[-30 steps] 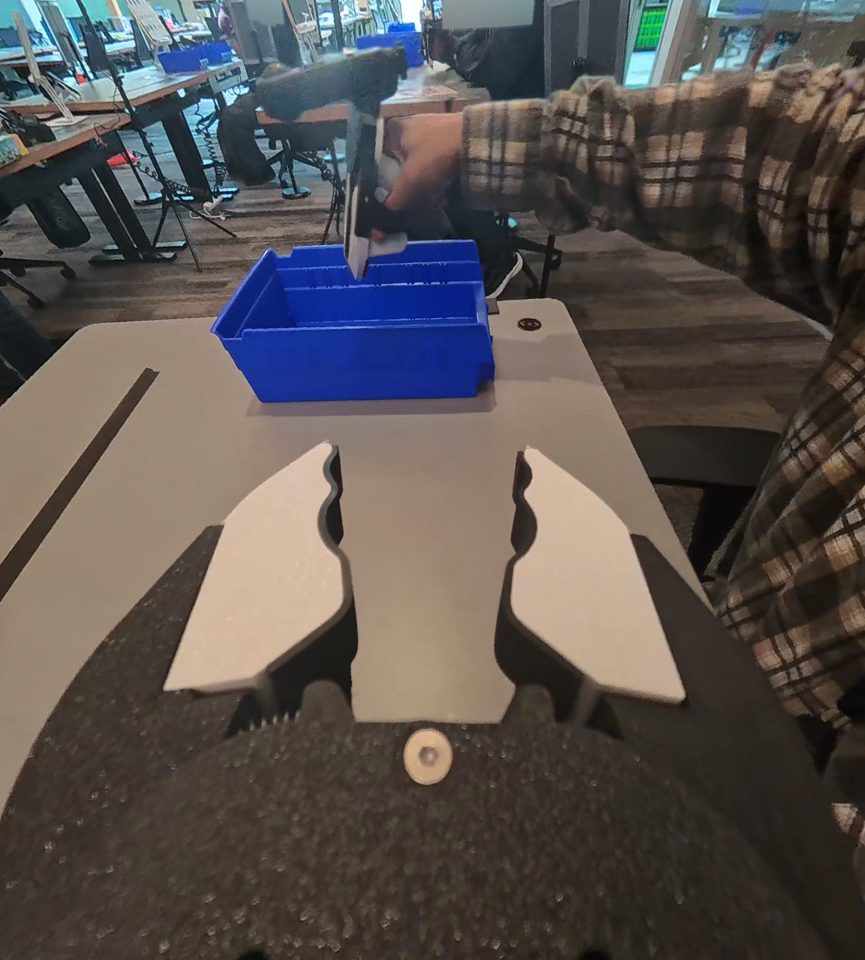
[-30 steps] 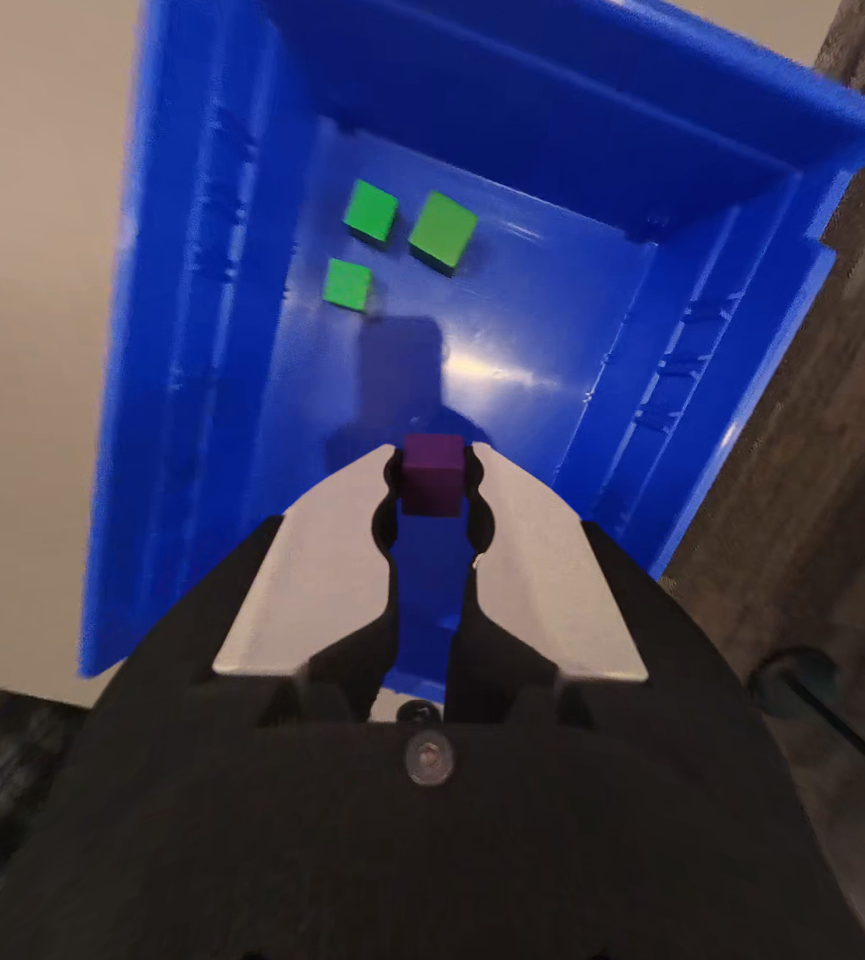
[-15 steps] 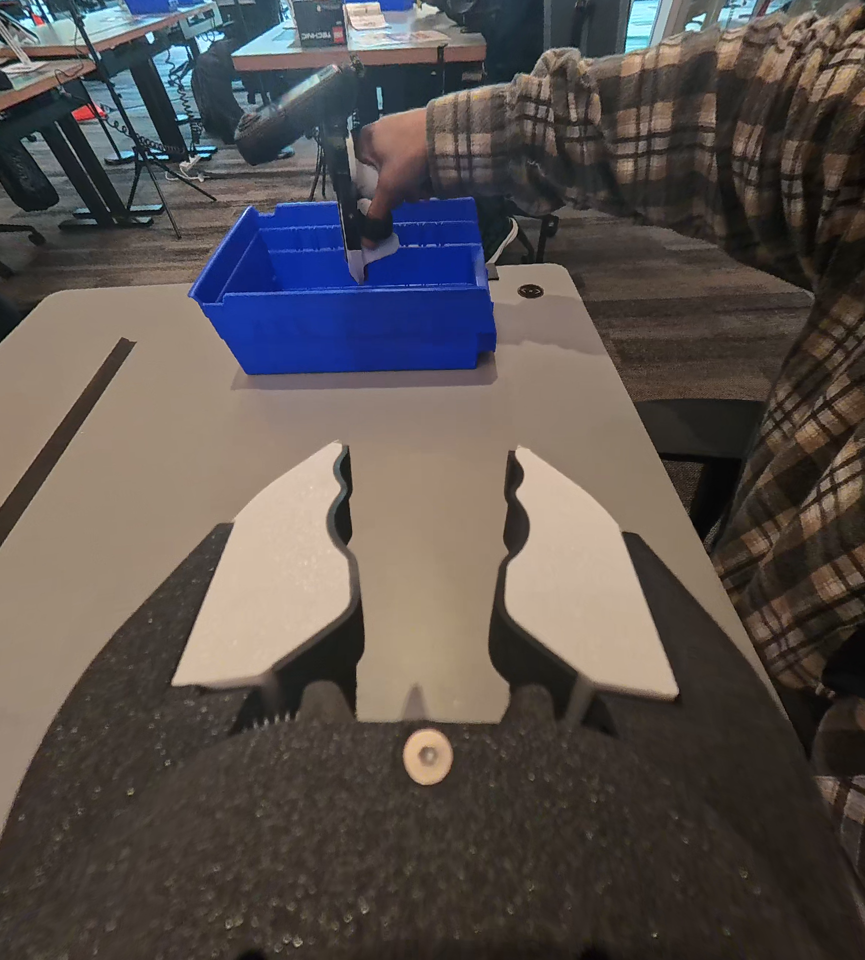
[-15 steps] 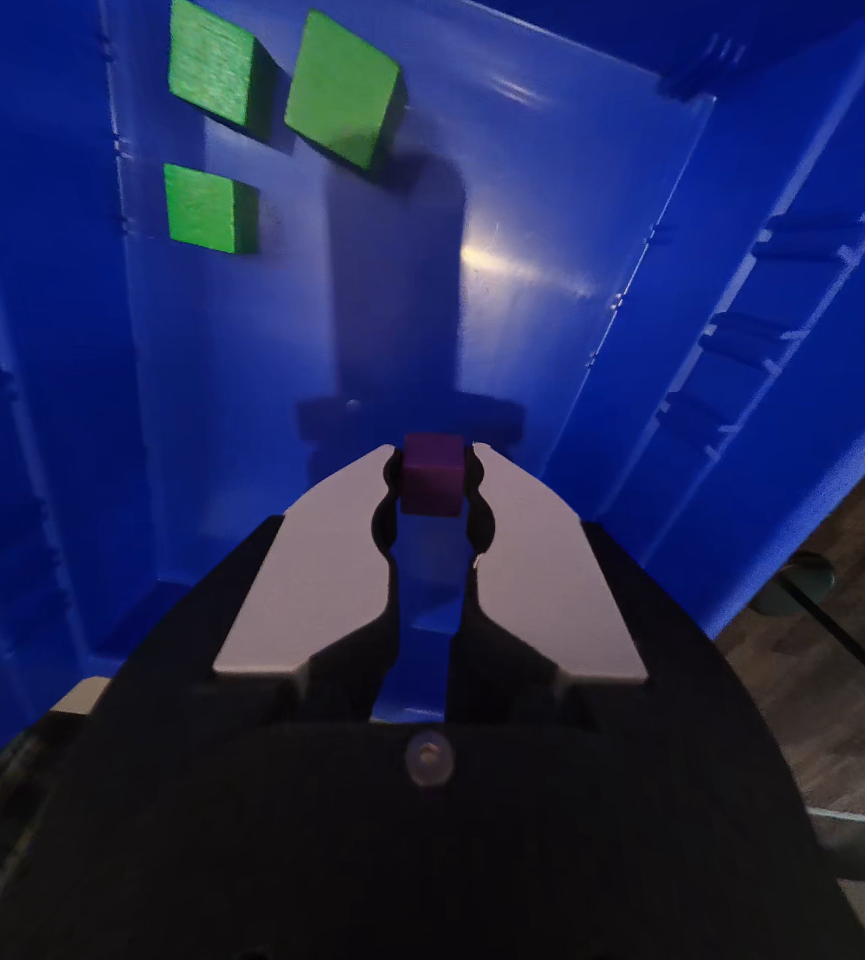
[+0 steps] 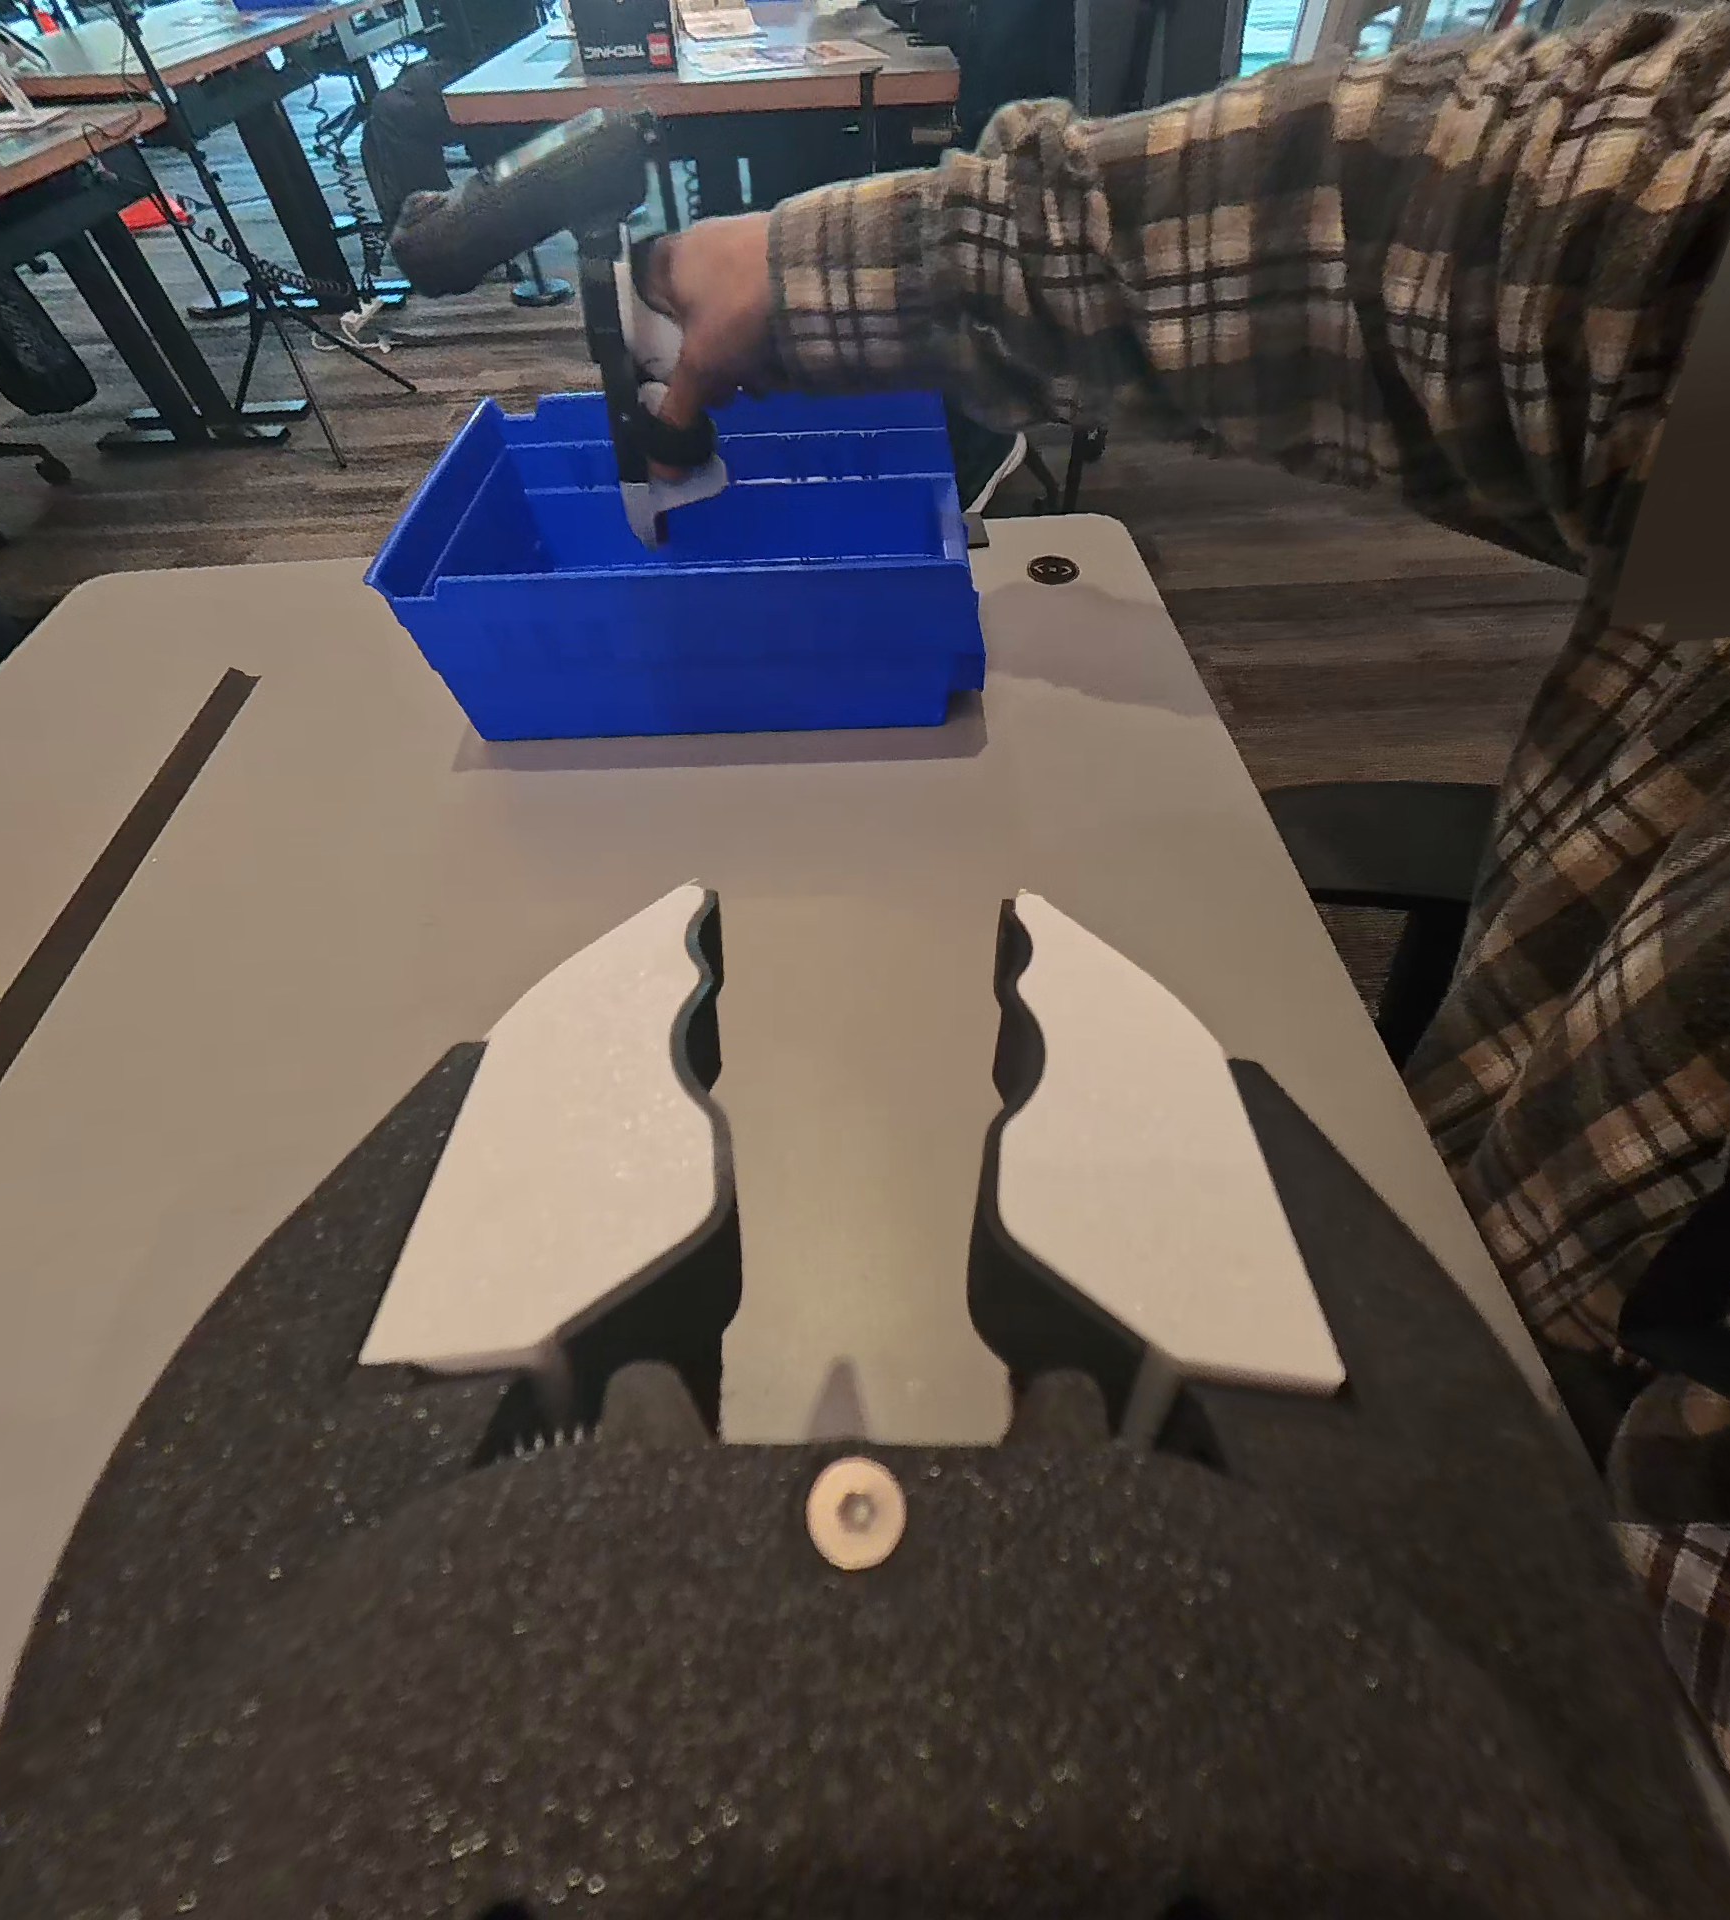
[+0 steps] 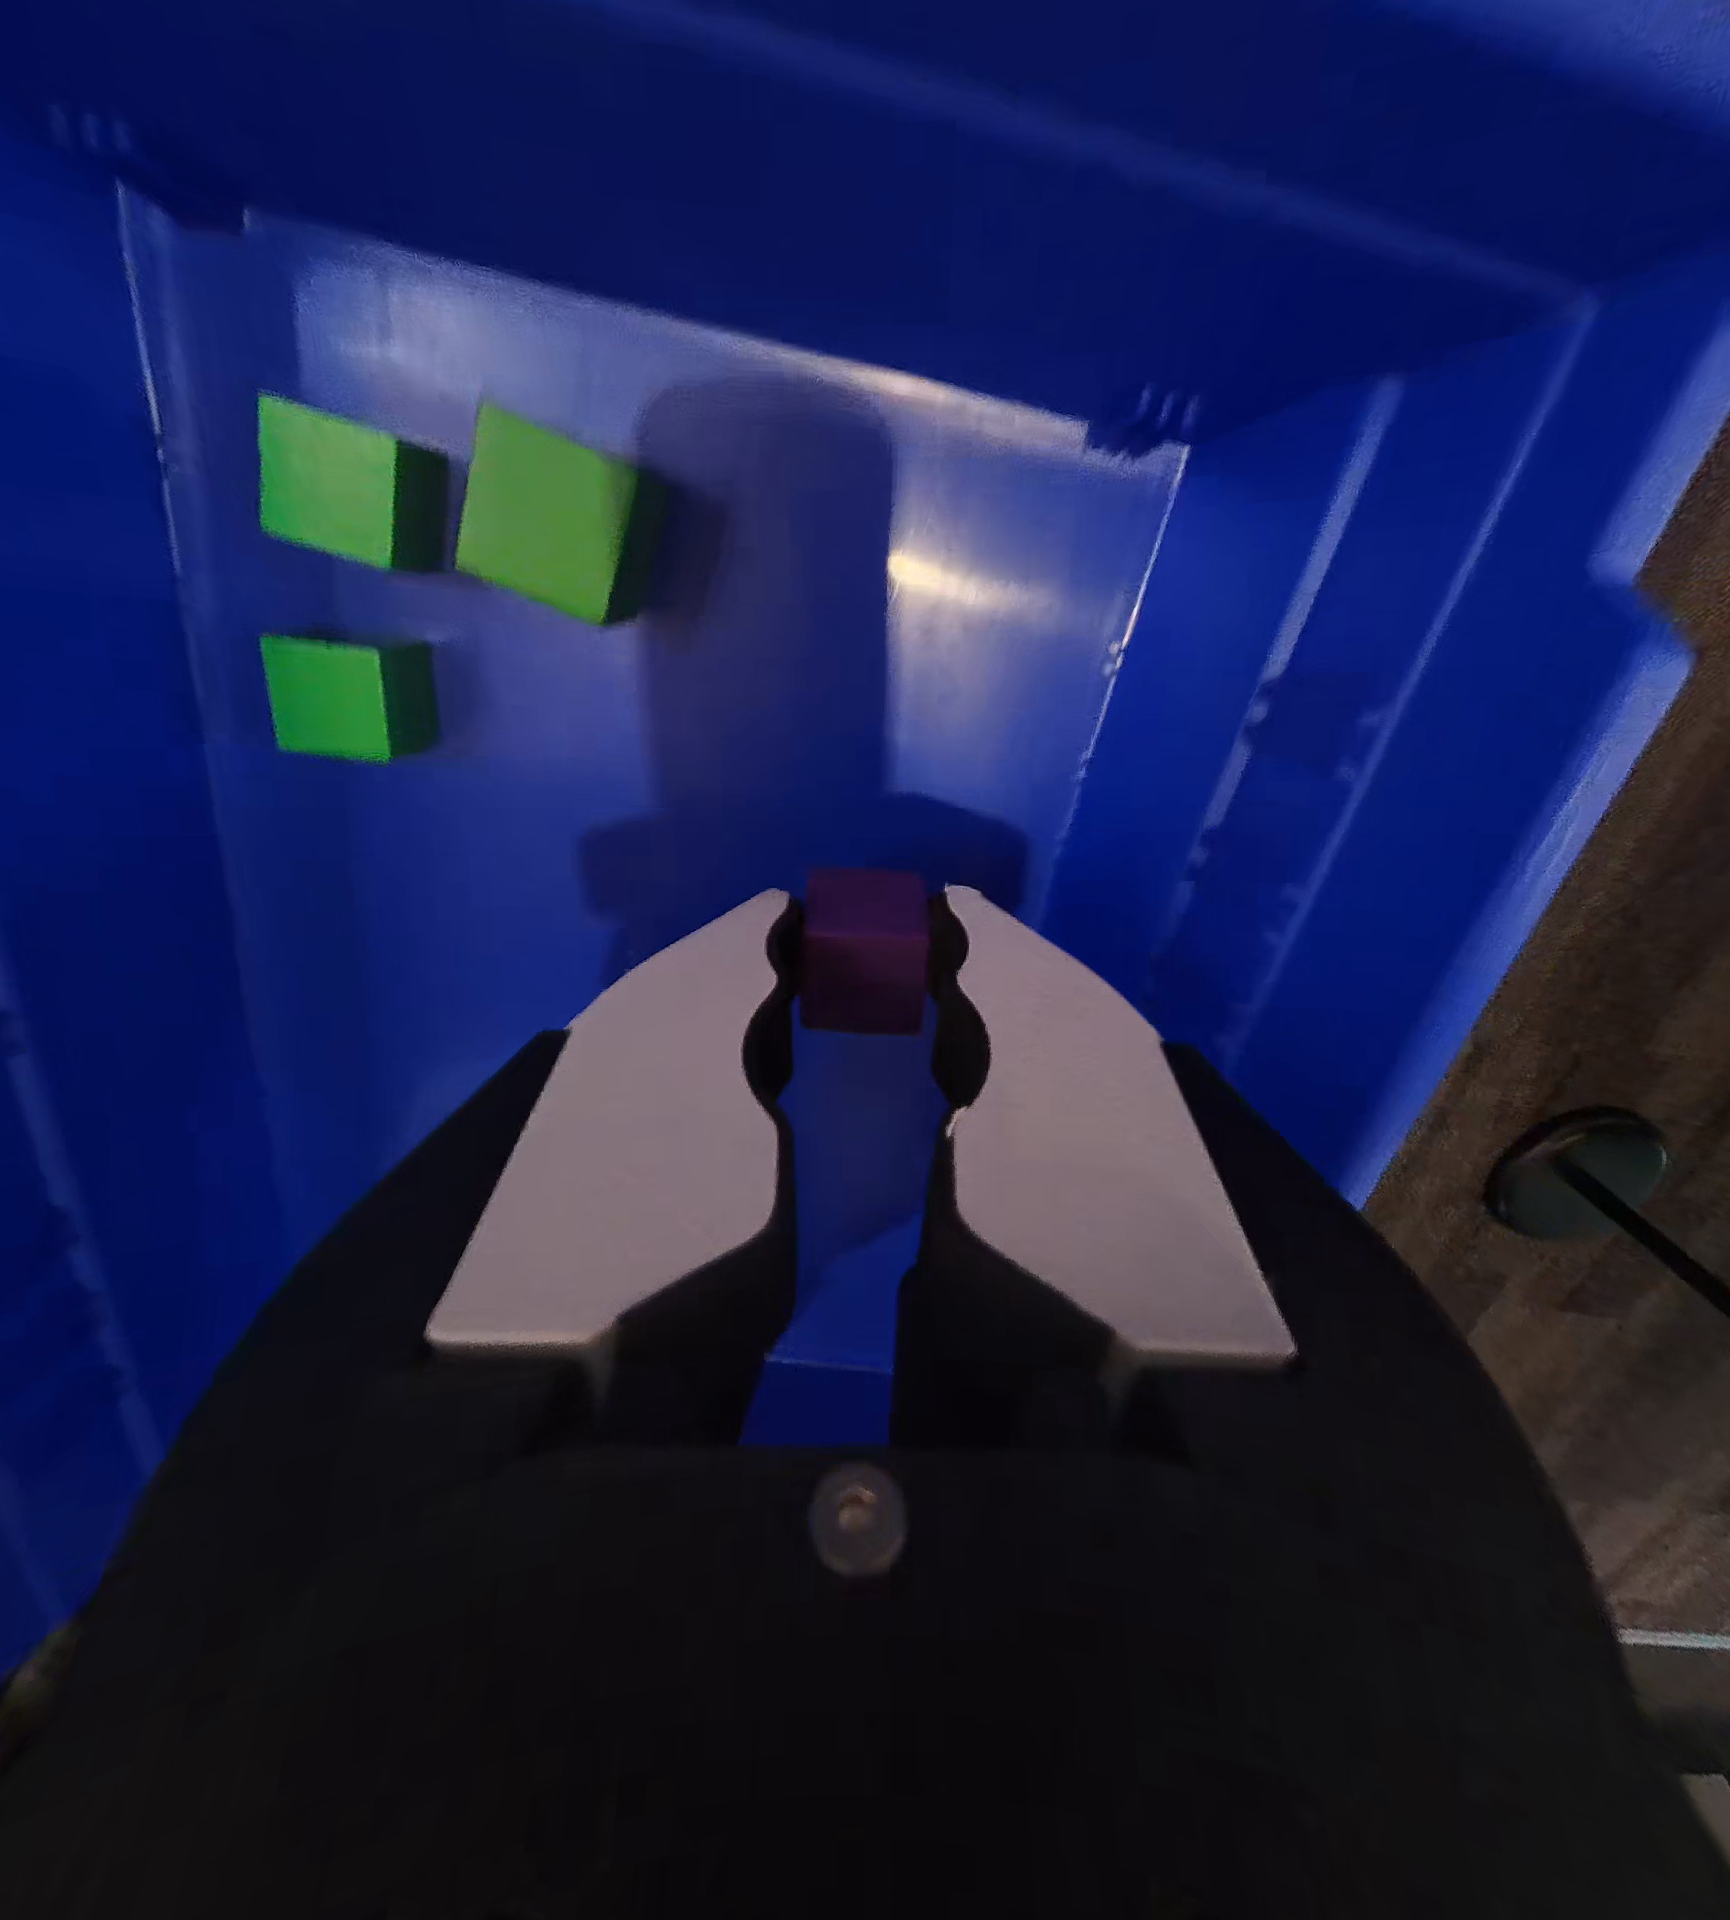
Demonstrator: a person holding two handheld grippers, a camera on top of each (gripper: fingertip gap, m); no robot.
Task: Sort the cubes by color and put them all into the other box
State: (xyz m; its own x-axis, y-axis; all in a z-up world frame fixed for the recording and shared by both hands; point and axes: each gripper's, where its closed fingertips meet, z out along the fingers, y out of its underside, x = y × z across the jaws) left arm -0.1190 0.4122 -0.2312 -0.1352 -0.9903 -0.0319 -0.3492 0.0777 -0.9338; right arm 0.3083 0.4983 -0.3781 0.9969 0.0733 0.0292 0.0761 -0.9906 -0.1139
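Right gripper (image 6: 861, 935): jaws closed on a purple cube (image 6: 859, 951), held above the floor of the blue box (image 6: 1256, 727).
Left gripper (image 5: 856, 935): jaws wide apart, empty, over the desk (image 5: 321, 883).
Done: three green cubes (image 6: 347, 483) lie together in the box.
Left: release purple apart from green; other cubes not visible.
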